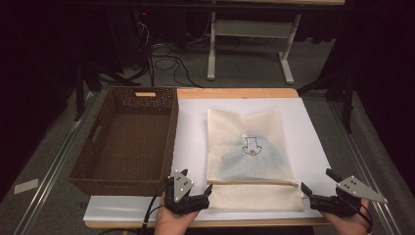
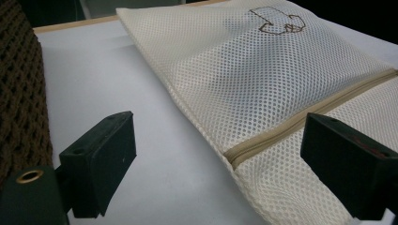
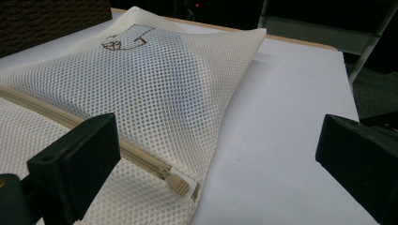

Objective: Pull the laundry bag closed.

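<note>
While both jaw pairs stand apart and hold nothing, the left hand-held gripper [image 1: 208,192] and right hand-held gripper [image 1: 308,192] flank the near corners of the mesh bag [image 1: 249,152], which lies flat on the white sheet [image 1: 191,137] of the worktop [image 1: 235,92]. The bag looks light, limp and snag-prone; best pinched at the zipper [image 3: 141,159] seam ends. A wicker basket [image 1: 169,142] sits left; beyond the far edge are dark floor and cables [image 1: 166,63].

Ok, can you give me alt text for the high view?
A cream mesh bag lies flat on a white sheet. The left gripper and right gripper sit open at its near corners, and a brown wicker basket stands to the left.
</note>
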Action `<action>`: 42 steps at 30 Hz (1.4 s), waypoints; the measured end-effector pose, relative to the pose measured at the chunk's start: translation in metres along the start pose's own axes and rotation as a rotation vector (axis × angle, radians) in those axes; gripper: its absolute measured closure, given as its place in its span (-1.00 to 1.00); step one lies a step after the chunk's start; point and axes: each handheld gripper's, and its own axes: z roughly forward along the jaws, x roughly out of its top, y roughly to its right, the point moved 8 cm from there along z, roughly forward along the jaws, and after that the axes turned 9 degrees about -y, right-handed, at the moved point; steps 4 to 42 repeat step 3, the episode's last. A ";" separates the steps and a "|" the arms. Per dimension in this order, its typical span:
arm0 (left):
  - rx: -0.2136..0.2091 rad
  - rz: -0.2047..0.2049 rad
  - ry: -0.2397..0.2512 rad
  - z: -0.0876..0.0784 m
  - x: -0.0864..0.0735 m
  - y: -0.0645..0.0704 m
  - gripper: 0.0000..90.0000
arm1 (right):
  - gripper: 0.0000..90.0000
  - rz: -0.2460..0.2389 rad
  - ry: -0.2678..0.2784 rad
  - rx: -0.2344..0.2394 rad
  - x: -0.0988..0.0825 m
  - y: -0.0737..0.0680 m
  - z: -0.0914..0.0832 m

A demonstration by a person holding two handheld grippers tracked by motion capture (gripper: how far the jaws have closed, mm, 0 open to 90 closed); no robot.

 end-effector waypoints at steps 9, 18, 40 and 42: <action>0.009 -0.008 -0.011 0.001 -0.001 -0.003 -0.70 | -0.98 -0.010 0.000 0.003 0.000 0.000 0.000; 0.009 -0.008 -0.011 0.001 -0.001 -0.003 -0.70 | -0.98 -0.010 0.000 0.003 0.000 0.000 0.000; 0.009 -0.008 -0.011 0.001 -0.001 -0.003 -0.70 | -0.98 -0.010 0.000 0.003 0.000 0.000 0.000; 0.009 -0.008 -0.011 0.001 -0.001 -0.003 -0.70 | -0.98 -0.010 0.000 0.003 0.000 0.000 0.000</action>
